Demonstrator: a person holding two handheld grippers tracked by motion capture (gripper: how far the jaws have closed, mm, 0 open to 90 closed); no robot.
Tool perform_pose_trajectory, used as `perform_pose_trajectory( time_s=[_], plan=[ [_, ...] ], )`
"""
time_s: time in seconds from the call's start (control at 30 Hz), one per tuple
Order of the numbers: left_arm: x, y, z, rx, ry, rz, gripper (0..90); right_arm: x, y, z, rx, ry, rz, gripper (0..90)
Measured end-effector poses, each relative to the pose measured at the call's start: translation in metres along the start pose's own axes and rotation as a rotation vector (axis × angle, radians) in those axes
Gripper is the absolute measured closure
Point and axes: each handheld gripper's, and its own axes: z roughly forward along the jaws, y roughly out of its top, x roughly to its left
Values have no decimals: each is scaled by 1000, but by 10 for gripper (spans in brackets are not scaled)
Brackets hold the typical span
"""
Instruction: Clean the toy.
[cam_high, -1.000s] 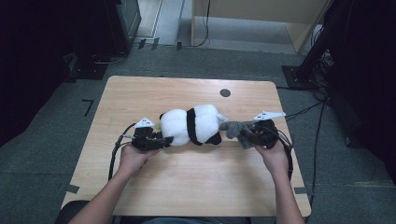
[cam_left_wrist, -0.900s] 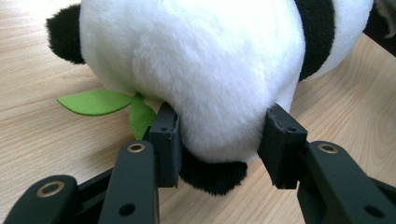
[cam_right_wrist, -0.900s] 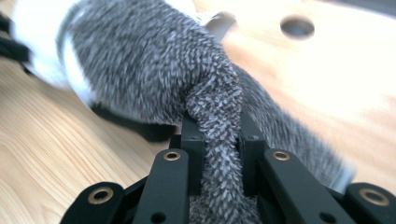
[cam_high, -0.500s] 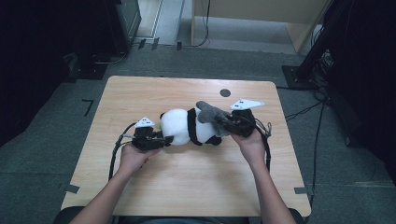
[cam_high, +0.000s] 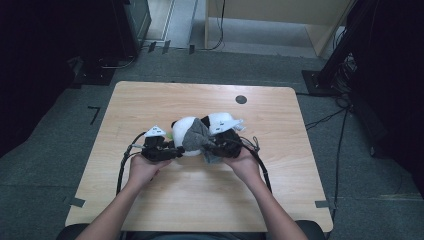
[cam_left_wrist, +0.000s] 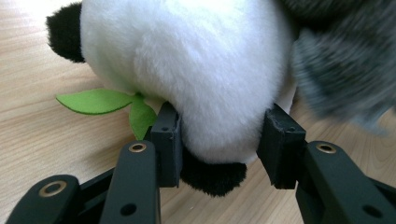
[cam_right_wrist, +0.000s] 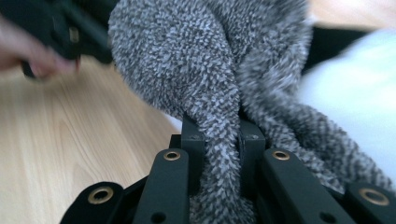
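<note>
A black-and-white panda plush (cam_high: 220, 121) lies on its side in the middle of the wooden table (cam_high: 150, 105). My left gripper (cam_high: 175, 150) is shut on the panda's white end (cam_left_wrist: 201, 60), its pads pressing into the fur from both sides (cam_left_wrist: 224, 145). A green felt leaf (cam_left_wrist: 95, 100) sticks out beside that grip. My right gripper (cam_high: 210, 145) is shut on a grey fuzzy cloth (cam_right_wrist: 205, 70), pinched between its jaws (cam_right_wrist: 222, 142). The cloth (cam_high: 195, 137) drapes over the panda's middle, close to the left gripper.
A round black hole (cam_high: 241, 99) sits near the table's far edge. Black cables (cam_high: 125, 162) loop back from both grippers toward the near edge. Beyond the table stand dark stands and a wooden cabinet (cam_high: 280, 15) on grey carpet.
My right gripper has carried the grey cloth leftward from the panda's right end over its body, toward the left gripper. The left hand and the panda have stayed put.
</note>
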Motion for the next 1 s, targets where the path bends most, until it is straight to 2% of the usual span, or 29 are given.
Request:
perform_pose_trajectory(
  time_s=[0.07, 0.13, 0.2, 0.3, 0.37, 0.47, 0.6, 0.8, 1.0],
  plan=[
    [0, 0, 0, 4, -1, 2, 560, 5, -5, 6, 17, -3, -36, 790],
    [1, 0, 0, 6, -4, 4, 560, 6, -9, 9, 41, 15, -44, 790],
    [0, 0, 0, 8, -7, 6, 560, 7, -16, 12, 96, 15, -71, 790],
    [-1, -1, -1, 15, -6, 13, 562, 7, -26, 13, 192, -21, -124, 790],
    [-1, -1, -1, 19, -6, 15, 564, 5, -31, 9, 225, -30, -132, 789],
    [-1, 0, -1, 22, -7, 13, 566, -2, -38, -1, 232, -45, -102, 789],
    [-1, 1, -1, 24, -12, 6, 566, -15, -47, -14, 208, -51, -54, 788],
    [0, 1, -1, 25, -17, 2, 568, -31, -58, -23, 188, -45, 6, 787],
    [1, 2, -1, 24, -20, -3, 570, -46, -64, -36, 165, -75, 54, 787]
  ],
)
